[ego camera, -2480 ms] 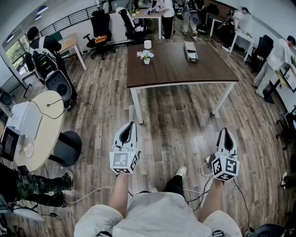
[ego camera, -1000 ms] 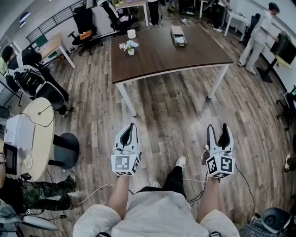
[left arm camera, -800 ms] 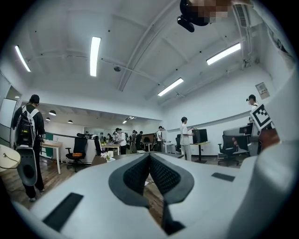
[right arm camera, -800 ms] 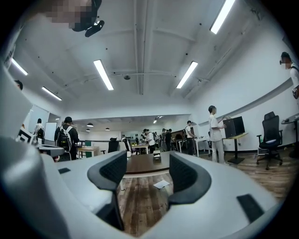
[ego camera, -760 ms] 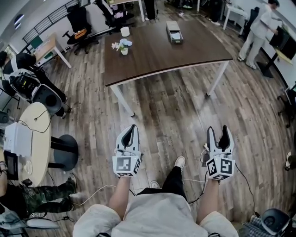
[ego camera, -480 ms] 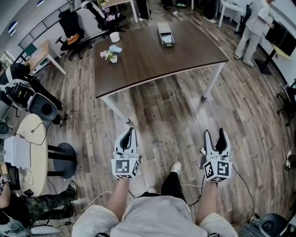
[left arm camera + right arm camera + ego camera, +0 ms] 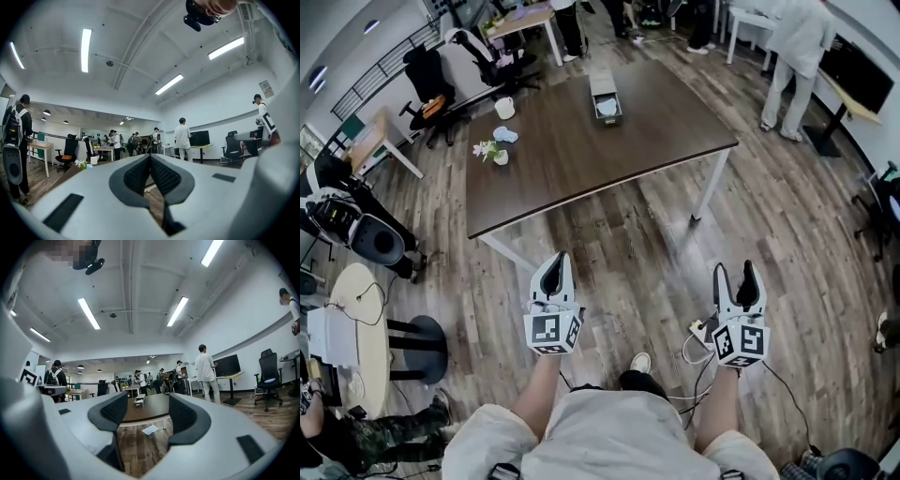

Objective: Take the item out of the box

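A long narrow box (image 7: 604, 96) with something pale inside lies on the far part of the dark brown table (image 7: 581, 150); the same box (image 7: 138, 401) shows small in the right gripper view. Both grippers are held low over the wooden floor, well short of the table. My left gripper (image 7: 553, 263) is shut, its jaws pressed together with nothing between them. My right gripper (image 7: 738, 270) is open and empty, and the table shows between its jaws.
A small flower pot (image 7: 498, 155) and a white cup (image 7: 503, 108) stand on the table's left part. Office chairs (image 7: 431, 80) and desks lie beyond it. A round white table (image 7: 342, 337) is at the left. A person (image 7: 792, 47) stands at the far right. A sheet of paper (image 7: 151, 429) lies on the floor.
The table and box have come closer and shifted left in the head view as the person walks towards them. The right gripper went from shut to open early on; the left stays shut.
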Tool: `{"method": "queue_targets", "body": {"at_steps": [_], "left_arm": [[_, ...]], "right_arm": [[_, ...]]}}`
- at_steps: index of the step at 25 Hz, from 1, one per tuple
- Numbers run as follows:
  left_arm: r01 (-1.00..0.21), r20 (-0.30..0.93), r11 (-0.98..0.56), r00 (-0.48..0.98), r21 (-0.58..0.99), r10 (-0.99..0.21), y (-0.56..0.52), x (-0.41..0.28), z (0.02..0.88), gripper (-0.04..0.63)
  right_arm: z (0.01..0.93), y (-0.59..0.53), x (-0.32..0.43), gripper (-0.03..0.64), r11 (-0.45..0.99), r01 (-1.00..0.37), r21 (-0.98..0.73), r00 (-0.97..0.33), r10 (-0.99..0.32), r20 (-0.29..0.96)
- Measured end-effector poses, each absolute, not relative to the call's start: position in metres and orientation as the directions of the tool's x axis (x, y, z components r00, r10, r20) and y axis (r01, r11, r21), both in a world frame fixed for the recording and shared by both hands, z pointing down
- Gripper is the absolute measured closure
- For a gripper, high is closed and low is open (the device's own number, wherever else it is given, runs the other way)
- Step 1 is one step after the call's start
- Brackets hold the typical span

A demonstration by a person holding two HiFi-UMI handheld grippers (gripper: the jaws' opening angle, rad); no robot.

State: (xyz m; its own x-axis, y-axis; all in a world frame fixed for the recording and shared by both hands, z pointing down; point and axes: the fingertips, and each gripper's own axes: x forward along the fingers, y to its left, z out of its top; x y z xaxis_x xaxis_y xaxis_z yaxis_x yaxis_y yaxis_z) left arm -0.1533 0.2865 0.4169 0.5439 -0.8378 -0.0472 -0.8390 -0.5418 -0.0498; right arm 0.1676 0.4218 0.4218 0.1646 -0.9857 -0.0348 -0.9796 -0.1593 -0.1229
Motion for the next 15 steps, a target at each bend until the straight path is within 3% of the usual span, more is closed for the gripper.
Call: {"method": "queue_targets", "body": {"at_steps": [15], "left_arm": [[-0.852,-0.056,-0.52,0.523,-0.061,-0.851,0.237,-0.101,0.416,0.592]], "right_arm": [[0.419,0.36,0.222,0.341,-0.124,-0.984,-0.13,0.133,-0.989,-0.059]]}}
